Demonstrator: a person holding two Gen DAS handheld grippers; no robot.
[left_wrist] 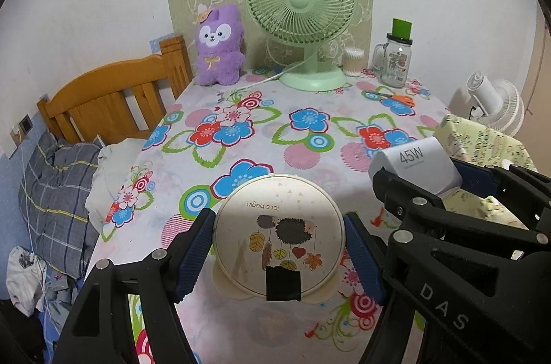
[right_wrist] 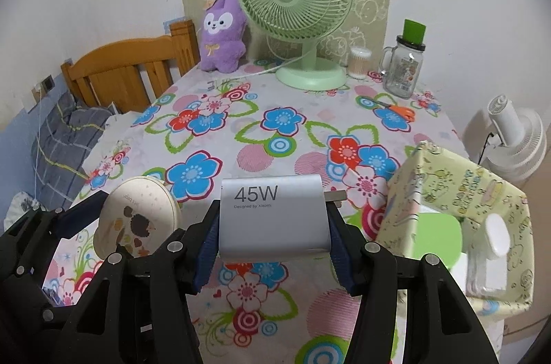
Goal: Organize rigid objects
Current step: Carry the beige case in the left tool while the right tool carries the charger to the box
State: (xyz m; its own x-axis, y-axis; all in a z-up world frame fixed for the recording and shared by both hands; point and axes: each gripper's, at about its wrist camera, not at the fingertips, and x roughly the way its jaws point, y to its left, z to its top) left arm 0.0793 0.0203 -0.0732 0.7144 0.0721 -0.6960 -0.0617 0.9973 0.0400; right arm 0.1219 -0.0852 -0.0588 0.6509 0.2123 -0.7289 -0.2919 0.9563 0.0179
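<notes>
The round cream case (left_wrist: pixel 278 236), printed with a hedgehog and hanging leaves and patched with black tape, sits clamped between the blue pads of the left gripper (left_wrist: pixel 278 252), lifted above the near edge of the tabletop (left_wrist: pixel 261 136). Just beside it on the right, the white 45W charger (right_wrist: pixel 273 219) is pinched between the pads of the right gripper (right_wrist: pixel 273 247), its metal prongs sticking out to the right, also held clear of the flowered cloth. Off the table's right edge stands an open box wrapped in pale yellow patterned paper (right_wrist: pixel 478 178), with a green-lidded thing and a white item inside. Along the far edge stand a purple plush toy (left_wrist: pixel 218 45), a green desk fan (left_wrist: pixel 303 16), a tub of cotton swabs (left_wrist: pixel 354 61) and a glass mug jar with a green cap (left_wrist: pixel 397 59); orange-handled scissors (left_wrist: pixel 396 97) lie near the far right corner.
</notes>
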